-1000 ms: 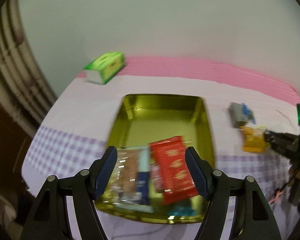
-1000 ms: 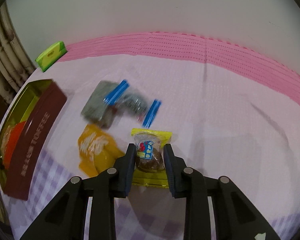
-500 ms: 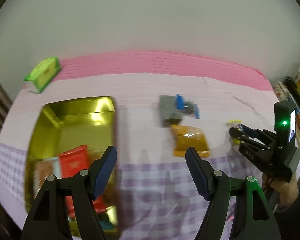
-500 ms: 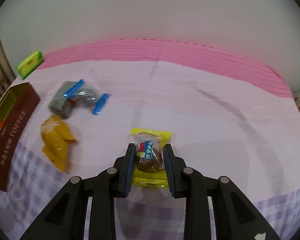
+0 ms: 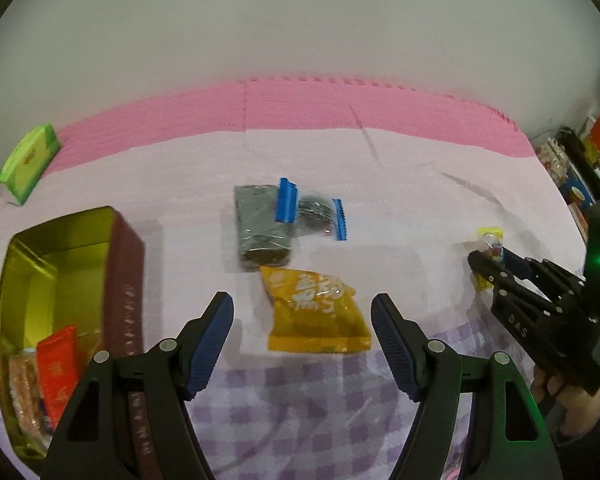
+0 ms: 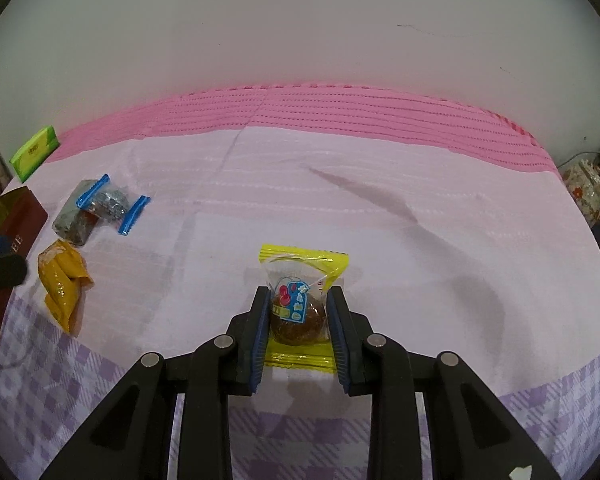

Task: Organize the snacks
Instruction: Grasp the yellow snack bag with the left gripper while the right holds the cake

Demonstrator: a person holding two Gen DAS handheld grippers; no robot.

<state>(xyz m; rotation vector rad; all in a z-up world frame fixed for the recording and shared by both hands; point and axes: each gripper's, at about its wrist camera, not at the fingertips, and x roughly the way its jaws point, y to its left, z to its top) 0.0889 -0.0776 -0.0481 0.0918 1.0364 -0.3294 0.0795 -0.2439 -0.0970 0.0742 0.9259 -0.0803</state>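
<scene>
Right gripper point(image 6: 299, 326) clamped on yellow-wrapped cake point(image 6: 299, 312); left gripper point(image 5: 302, 340) spread apart above orange snack bag point(image 5: 316, 312); tin point(image 5: 60, 248) alongside.

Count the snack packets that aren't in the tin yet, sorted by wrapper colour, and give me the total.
Orange: 1, the orange packet on the cloth.
Grey: 1, the grey packet.
Clear with blue ends: 1, the blue-ended packet, lying against the grey one.
Yellow-edged: 1, the yellow packet, held in the right gripper.
Total: 4 outside the tin.
</scene>
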